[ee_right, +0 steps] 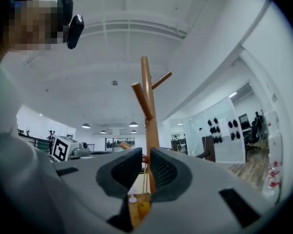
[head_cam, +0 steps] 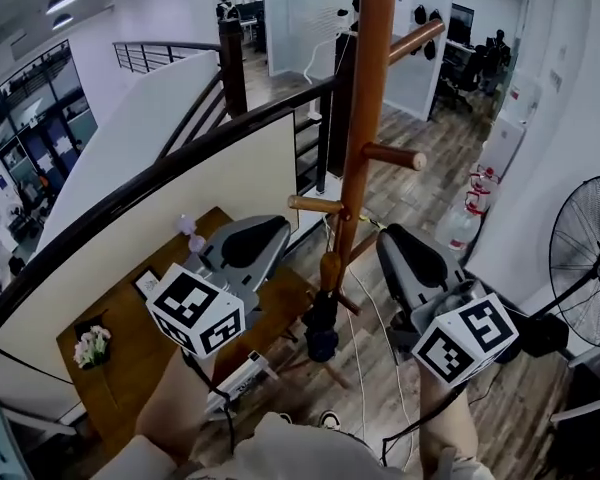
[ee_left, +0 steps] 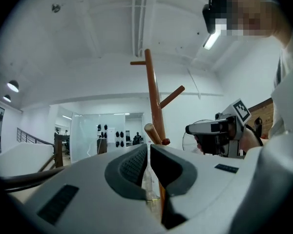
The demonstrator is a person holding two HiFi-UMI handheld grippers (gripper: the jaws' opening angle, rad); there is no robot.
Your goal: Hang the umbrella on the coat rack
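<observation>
The wooden coat rack (head_cam: 365, 98) stands straight ahead, pegs sticking out at several heights. A dark folded umbrella (head_cam: 322, 330) hangs close against the pole below a low peg (head_cam: 315, 205), with a brown handle (head_cam: 330, 268) at its top. My left gripper (head_cam: 280, 228) is left of the pole, jaws shut on nothing. My right gripper (head_cam: 386, 238) is right of the pole, also shut and empty. Neither touches the umbrella. The rack (ee_left: 154, 96) rises past my left gripper (ee_left: 149, 149), and the rack (ee_right: 146, 91) rises past my right gripper (ee_right: 146, 154).
A stair railing (head_cam: 180, 163) runs along the left. Below it is a wooden table (head_cam: 130, 358) with a small flower bunch (head_cam: 92, 346). A standing fan (head_cam: 590, 258) is at the right, extinguishers (head_cam: 465, 218) by the wall, and cables (head_cam: 365, 348) on the floor.
</observation>
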